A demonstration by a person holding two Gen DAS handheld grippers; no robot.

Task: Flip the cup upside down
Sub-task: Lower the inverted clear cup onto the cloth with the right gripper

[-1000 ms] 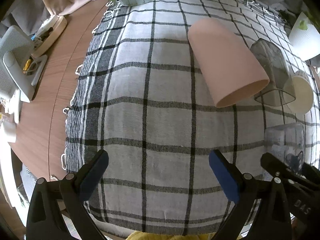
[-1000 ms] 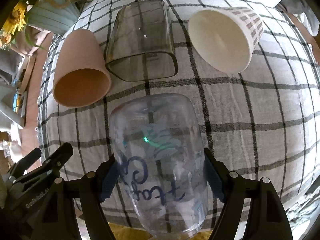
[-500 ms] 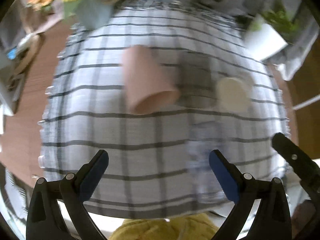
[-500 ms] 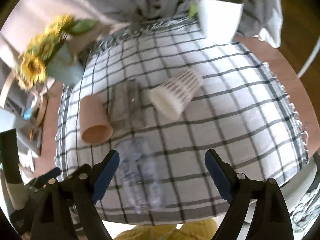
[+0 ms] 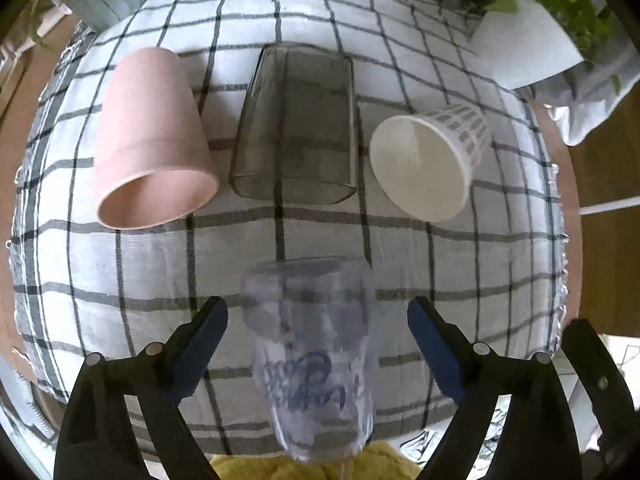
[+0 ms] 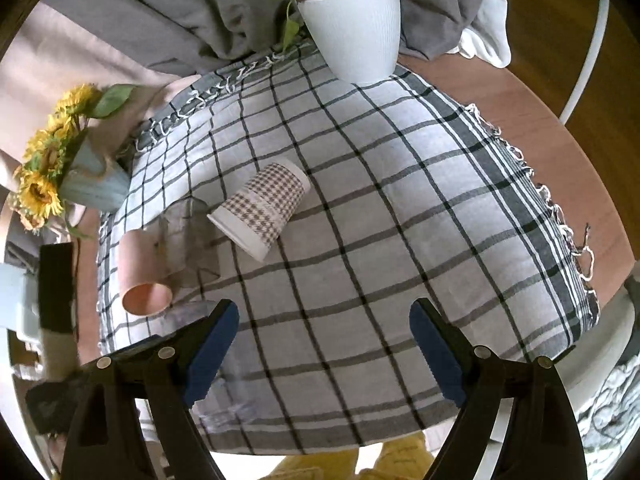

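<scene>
One marking, not legible to me

I see blue cursive lettering on the clear plastic cup (image 5: 310, 364), too blurred to make out any word

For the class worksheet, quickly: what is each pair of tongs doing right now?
Left tongs: open, straddling the clear cup, not clamping it.
Right tongs: open, holding nothing.

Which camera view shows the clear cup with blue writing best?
The left wrist view: the clear cup stands large between the open left tongs. The right wrist view shows only a faint sliver of it, behind the left finger of the open right tongs.
</scene>
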